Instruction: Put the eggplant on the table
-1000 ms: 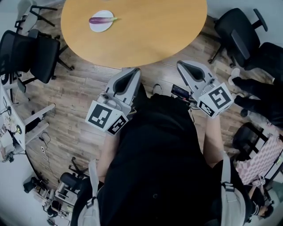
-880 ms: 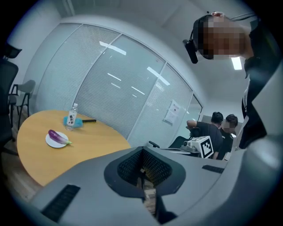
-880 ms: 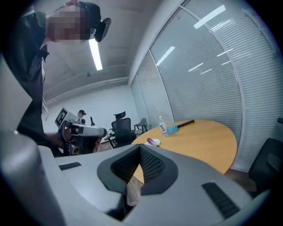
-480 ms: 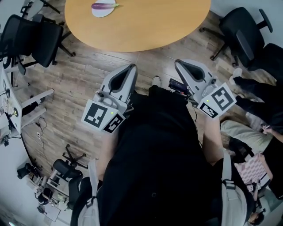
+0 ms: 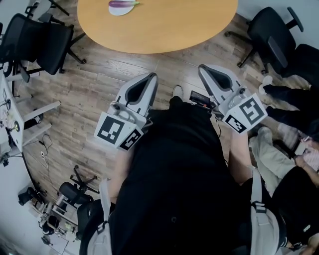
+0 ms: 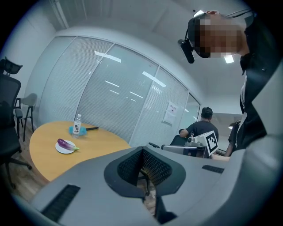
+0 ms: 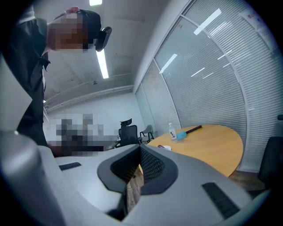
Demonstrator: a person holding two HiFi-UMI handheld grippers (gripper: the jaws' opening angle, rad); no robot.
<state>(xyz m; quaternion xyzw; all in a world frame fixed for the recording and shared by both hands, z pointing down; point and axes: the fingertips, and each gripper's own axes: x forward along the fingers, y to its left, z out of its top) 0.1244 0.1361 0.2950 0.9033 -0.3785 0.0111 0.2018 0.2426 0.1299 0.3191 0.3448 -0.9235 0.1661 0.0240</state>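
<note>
1. While the left gripper (image 5: 151,77) and right gripper (image 5: 203,68) stand closed and empty, the eggplant (image 5: 122,4) lies on a plate (image 5: 118,11) on the table (image 5: 164,30), far ahead of the jaws and to their left.
2. Its long axis runs roughly crosswise to them; the left gripper is nearer.
3. Bare floor (image 5: 99,74) lies between; a chair (image 5: 42,42) flanks the left, and a bottle (image 6: 77,124) stands beyond the plate.

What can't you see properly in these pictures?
- Left gripper view: the label on the bottle is too small to read.
- Head view: the top edge cuts off the table, so the bottle is out of frame.
- Right gripper view: the eggplant is too small and far to make out.
</note>
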